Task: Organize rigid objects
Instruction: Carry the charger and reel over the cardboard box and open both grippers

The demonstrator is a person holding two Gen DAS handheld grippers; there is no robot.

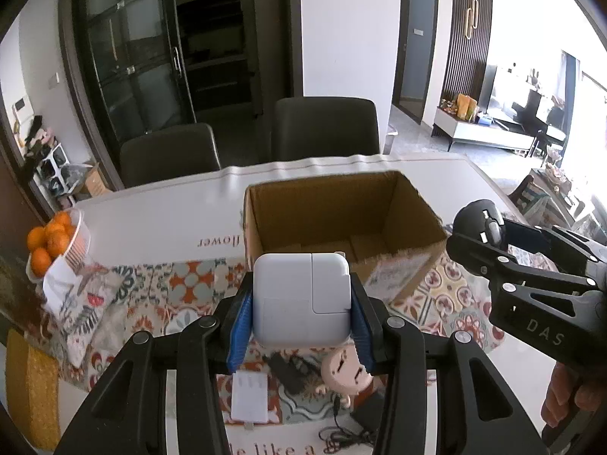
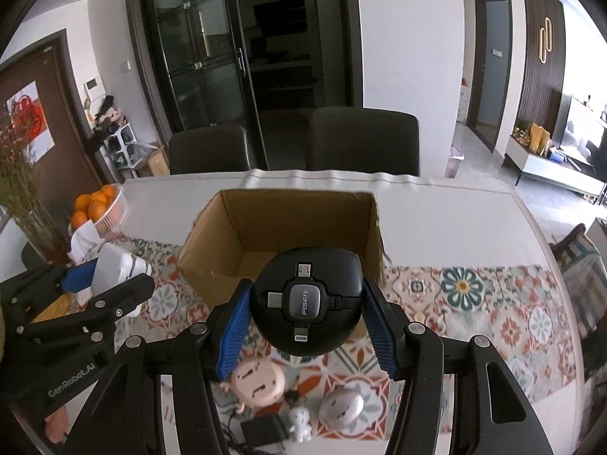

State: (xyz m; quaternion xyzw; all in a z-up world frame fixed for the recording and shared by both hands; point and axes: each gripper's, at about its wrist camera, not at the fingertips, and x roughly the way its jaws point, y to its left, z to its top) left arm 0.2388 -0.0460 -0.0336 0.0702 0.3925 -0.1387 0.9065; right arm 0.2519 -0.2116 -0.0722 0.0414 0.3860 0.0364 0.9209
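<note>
Left tongs (image 1: 301, 309) are clamped on the white power adapter (image 1: 301, 297); I see its flat face toward the camera, blue pads (image 1: 239, 335) pressed on both sides, and it is lifted clear of the table (image 1: 163, 220). Right tongs (image 2: 306, 314) grip the round black cable hub (image 2: 307, 305), marked PISEN, with four connector tips showing around its grey centre; blue pads bear on its left and right flanks. Both items are held in the air on the near side of the open cardboard box (image 1: 341, 220), which stands on the patterned runner (image 1: 178, 284) with its opening up. In the left view the right tongs appear at the right edge, beside the box's right wall; in the right view the left tongs with the adapter appear at the left, left of the box. On the runner below the tongs, near edge: a pink doll head (image 2: 258, 381), a small white figurine (image 2: 299, 422), a rounded silver-grey item (image 2: 341, 402), a black adapter block (image 2: 263, 432) with a thin cable, and a flat white rectangular piece (image 1: 248, 398). I cannot tell what the silver-grey item is. A basket of oranges (image 1: 57, 242) sits at the table's far left. Two dark chairs (image 1: 324, 129) stand behind the table.
</note>
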